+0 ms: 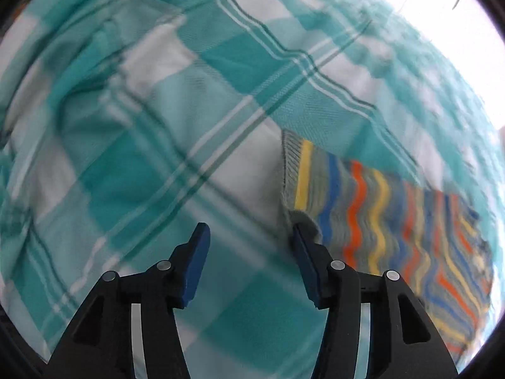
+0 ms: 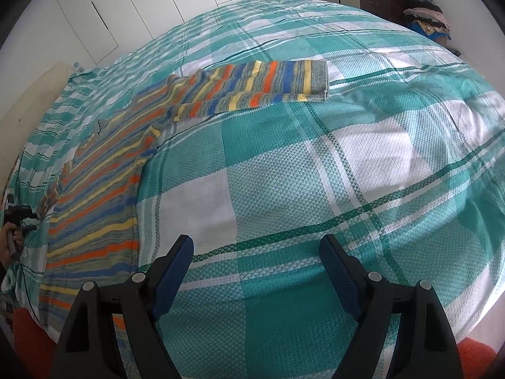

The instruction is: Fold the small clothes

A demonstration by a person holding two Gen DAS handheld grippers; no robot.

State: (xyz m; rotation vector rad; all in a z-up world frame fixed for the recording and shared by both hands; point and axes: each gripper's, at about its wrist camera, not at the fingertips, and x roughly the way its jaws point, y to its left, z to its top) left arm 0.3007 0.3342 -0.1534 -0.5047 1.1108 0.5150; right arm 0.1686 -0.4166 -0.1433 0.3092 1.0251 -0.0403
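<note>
A striped knit sweater (image 2: 104, 189) in grey, orange, blue and yellow lies flat on the teal and white checked bedspread (image 2: 315, 173), at the left. One sleeve (image 2: 268, 82) stretches out to the right, its cuff folded over. In the left wrist view another striped sleeve (image 1: 378, 208) lies on the bedspread (image 1: 157, 126). My left gripper (image 1: 250, 227) is open. The grey cuff corner touches the tip of its right finger (image 1: 307, 252), and nothing is between the pads. My right gripper (image 2: 257, 237) stands open above bare bedspread, to the right of the sweater's hem.
White wardrobe doors (image 2: 157, 0) stand behind the bed. A dark cabinet (image 2: 385, 3) at the back right carries a pile of clothes (image 2: 426, 19). A person's hand (image 2: 8, 246) shows at the far left edge. Orange-red fabric (image 2: 28, 331) shows at the bottom corners.
</note>
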